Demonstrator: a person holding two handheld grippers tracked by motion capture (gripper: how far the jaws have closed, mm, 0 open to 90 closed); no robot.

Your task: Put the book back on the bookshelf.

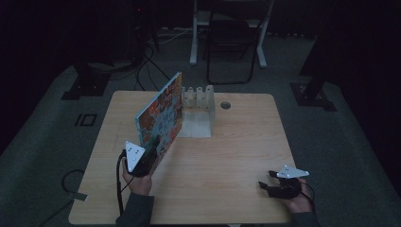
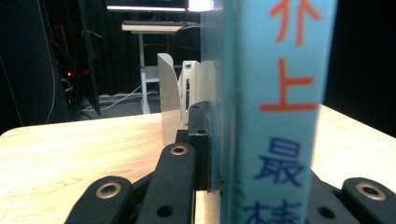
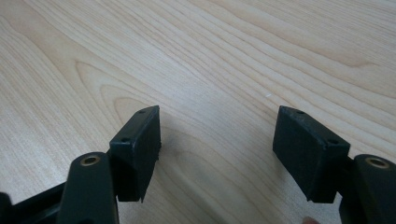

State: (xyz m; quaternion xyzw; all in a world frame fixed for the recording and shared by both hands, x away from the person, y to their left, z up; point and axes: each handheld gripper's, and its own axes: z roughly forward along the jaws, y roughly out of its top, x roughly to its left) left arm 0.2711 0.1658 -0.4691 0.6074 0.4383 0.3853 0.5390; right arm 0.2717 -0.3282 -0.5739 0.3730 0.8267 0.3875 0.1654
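Here, left hand-held gripper (image 1: 152,150) clamps book (image 1: 161,116) upright; right hand-held gripper (image 1: 269,183) agape, empty, over table (image 1: 227,142).

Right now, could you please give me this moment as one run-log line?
left claw: shut on book | book: upright, near white rack | right claw: open, nothing between jaws, low over table

Book (image 1: 161,113) upright blocks rack's (image 1: 198,106) left side, table (image 1: 236,156) centre/right open

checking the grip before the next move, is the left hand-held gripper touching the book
Touching. In the left gripper view the left hand-held gripper has its jaws pressed on both sides of the book at its blue spine.
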